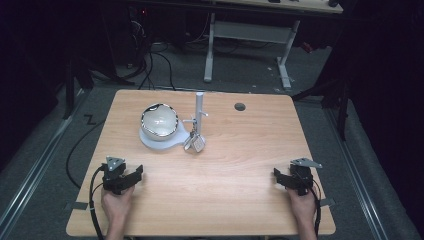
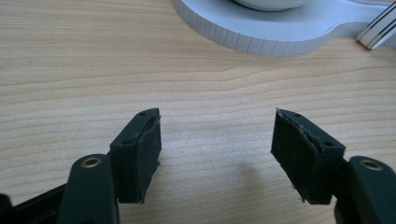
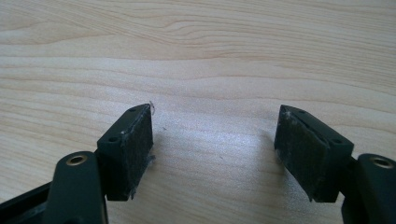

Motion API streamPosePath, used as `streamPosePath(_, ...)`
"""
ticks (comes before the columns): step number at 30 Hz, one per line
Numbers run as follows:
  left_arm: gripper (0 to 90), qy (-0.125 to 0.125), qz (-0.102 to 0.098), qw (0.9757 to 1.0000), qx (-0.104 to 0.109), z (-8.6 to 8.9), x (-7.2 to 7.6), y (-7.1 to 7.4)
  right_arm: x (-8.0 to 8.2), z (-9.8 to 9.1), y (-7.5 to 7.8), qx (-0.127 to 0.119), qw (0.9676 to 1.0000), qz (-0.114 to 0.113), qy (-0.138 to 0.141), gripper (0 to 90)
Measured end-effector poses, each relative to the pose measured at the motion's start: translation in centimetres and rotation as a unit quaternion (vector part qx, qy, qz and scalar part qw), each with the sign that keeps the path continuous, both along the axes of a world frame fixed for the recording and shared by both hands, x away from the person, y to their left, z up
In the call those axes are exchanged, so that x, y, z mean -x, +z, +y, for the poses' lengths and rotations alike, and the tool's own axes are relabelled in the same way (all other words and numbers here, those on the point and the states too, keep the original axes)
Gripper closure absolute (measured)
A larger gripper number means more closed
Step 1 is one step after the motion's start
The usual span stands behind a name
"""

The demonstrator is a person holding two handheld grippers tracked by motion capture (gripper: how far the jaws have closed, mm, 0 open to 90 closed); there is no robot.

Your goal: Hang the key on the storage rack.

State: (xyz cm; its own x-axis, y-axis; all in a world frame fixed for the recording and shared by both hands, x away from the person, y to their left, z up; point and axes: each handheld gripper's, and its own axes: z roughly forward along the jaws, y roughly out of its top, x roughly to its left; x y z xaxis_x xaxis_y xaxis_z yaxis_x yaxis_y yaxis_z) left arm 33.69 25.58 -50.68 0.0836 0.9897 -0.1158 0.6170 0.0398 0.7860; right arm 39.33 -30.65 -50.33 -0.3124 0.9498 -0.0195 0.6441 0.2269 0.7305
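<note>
I see both the left gripper (image 2: 217, 156) and right gripper (image 3: 215, 151) gaping wide, empty, fuzzy black pads over grained wood table (image 1: 240, 165); glossy round bowl (image 1: 159, 121) upper left.

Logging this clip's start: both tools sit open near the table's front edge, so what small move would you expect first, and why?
Probably the left tool easing forward toward the white base under the bowl. Its jaws stand open and empty, and that base lies straight ahead. The right tool, also open, faces bare table.

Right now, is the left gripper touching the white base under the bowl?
Apart. In the left gripper view, bare wood lies between the open left gripper and the white base. The high view shows the same gap under the bowl.
</note>
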Motion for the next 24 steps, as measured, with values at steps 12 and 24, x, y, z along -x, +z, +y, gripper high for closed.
streamPosePath(12,28.9,-0.006,0.027,0.9981,-0.056,-1.2,-0.7,-0.2,0.0,0.0,0.0,0.0,1.0,0.0,0.0,28.3)
streamPosePath(24,25.5,-0.025,0.028,0.9978,-0.056,-1.3,-0.7,-0.3,0.0,0.0,0.0,0.001,1.0,-0.001,0.0,28.3)
